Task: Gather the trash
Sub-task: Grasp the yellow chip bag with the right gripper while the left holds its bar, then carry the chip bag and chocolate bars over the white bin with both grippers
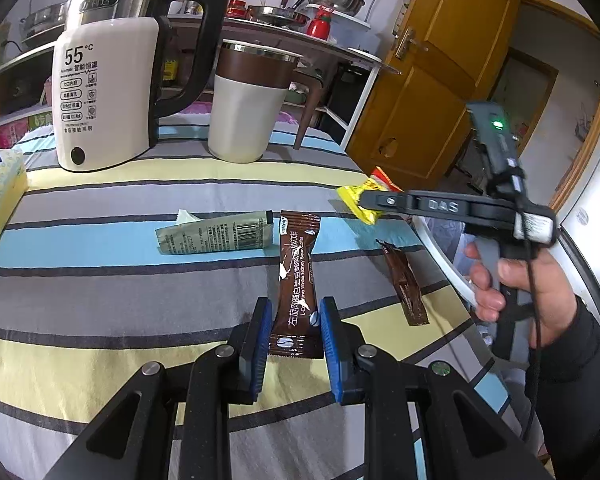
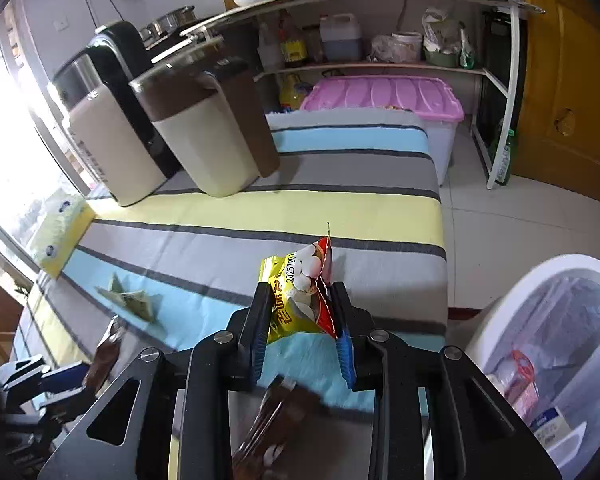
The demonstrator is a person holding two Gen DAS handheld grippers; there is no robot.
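On the striped table (image 1: 100,200), going left to right, a grey-green wrapper (image 1: 216,232) lies untouched, the left gripper (image 1: 294,328) straddles a brown coffee sachet (image 1: 296,280) with its jaws spread and not yet pinching it, and a smaller brown sachet (image 1: 406,284) waits. The right gripper (image 2: 302,308) is clenched on a yellow snack packet (image 2: 300,292) near the white bin (image 2: 500,308) (some rubbish already inside), so I judge roughly three pieces remain.

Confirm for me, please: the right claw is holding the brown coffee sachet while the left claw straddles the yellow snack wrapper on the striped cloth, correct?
Not quite: the items are swapped. The right wrist view shows the right claw shut on the yellow snack wrapper; the left wrist view shows the left claw open around the brown coffee sachet on the striped cloth.
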